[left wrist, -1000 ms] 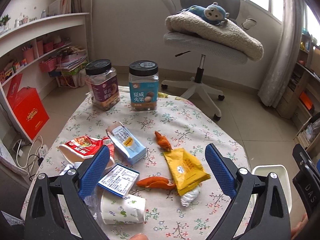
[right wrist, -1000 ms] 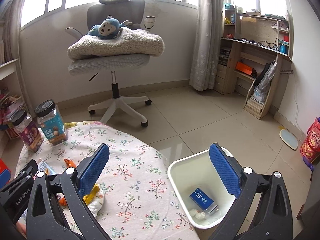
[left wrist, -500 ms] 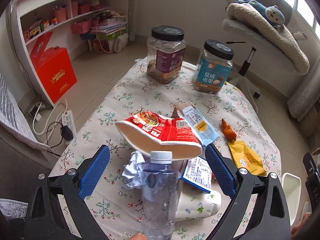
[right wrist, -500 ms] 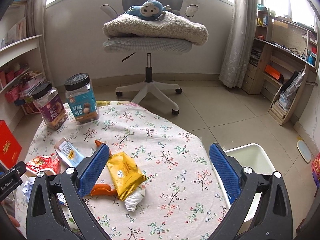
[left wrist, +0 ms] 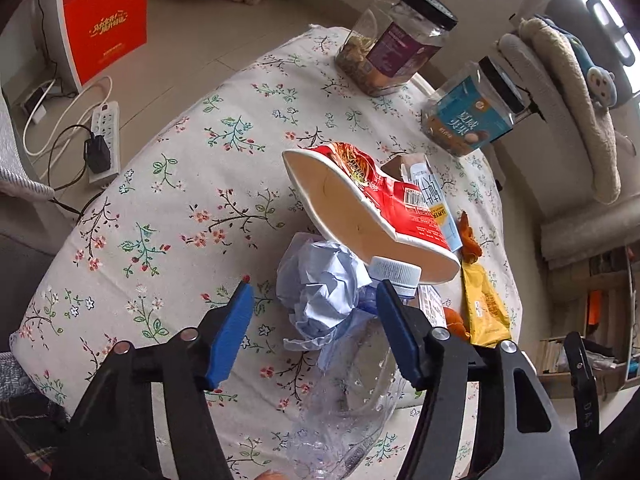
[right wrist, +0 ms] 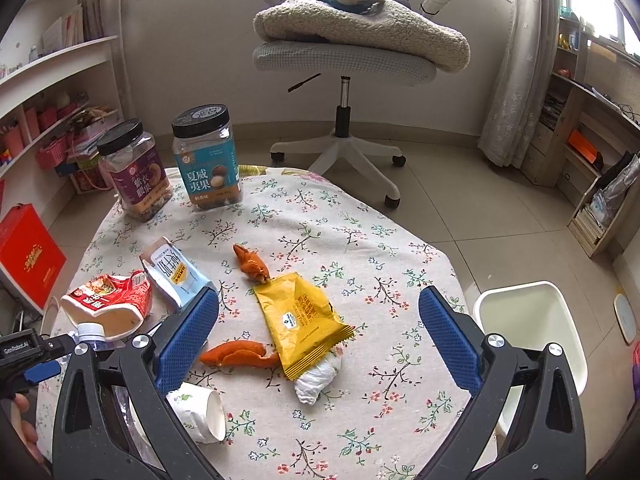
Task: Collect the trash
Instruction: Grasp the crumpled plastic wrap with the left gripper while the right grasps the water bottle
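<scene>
Blue-padded, the left hand-held gripper (left wrist: 314, 322) has just been closing, jaws half narrowed around the crumpled pale-blue paper wad (left wrist: 324, 284) and clear plastic bottle (left wrist: 352, 392) on the floral-clothed bench (left wrist: 180, 200), not yet pinching, probably to lift them. Rightward, the right hand-held gripper (right wrist: 318, 334) hangs wide and empty over the yellow foil wrapper (right wrist: 304, 320), with the white plastic bin (right wrist: 532, 332) beside the bench ready to take trash.

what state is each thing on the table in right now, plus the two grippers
plastic bottle: capped, lying down
red noodle cup: crushed, tipped over
paper cup: on its side
two jars: upright, lids on
yellow packet: lying flat
left gripper: partly open, jaws just closing around crumpled paper
right gripper: open, empty
</scene>
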### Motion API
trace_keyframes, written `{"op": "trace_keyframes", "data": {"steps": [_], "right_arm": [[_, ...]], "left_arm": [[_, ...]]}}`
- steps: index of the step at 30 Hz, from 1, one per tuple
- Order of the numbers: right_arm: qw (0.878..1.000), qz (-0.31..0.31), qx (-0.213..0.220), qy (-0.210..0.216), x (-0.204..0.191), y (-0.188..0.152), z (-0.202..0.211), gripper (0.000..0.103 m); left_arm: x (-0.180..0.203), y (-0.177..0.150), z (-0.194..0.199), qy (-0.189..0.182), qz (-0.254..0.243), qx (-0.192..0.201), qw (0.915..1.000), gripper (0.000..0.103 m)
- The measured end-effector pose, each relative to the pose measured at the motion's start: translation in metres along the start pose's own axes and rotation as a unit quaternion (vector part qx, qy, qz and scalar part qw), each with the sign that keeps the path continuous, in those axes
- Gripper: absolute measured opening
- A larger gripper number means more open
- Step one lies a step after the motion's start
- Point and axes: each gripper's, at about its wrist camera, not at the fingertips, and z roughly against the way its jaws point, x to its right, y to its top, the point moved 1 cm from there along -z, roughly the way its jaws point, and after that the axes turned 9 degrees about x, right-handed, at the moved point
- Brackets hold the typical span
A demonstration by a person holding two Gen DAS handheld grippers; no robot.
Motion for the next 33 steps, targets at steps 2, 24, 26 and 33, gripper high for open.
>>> {"op": "trace_keyframes", "data": {"steps": [2, 24, 26, 33], "right_arm": [[1.0, 0.002, -0.007, 0.006, -0.003, -0.002, -0.002, 0.096], [0.947, 0.148, -0.162, 0.235, -0.119, -0.056, 0.015, 0.096], [0.941, 0.158, -0.175, 0.243, -0.127, -0.062, 0.016, 0.096], [0.907, 0.138, -0.268, 0.293, -0.145, -0.089, 0.01, 0.083]], "left_arm": [[-0.005, 0.0, -0.006, -0.01, 0.013, -0.013, 0.9998, 0.043], [0.042, 0.01, 0.096, -0.081, -0.135, 0.121, 0.98, 0.016], [0.048, 0.012, 0.111, -0.078, -0.156, 0.157, 0.9721, 0.016], [0.047, 0.024, 0.14, -0.069, -0.18, 0.228, 0.9543, 0.016]]}}
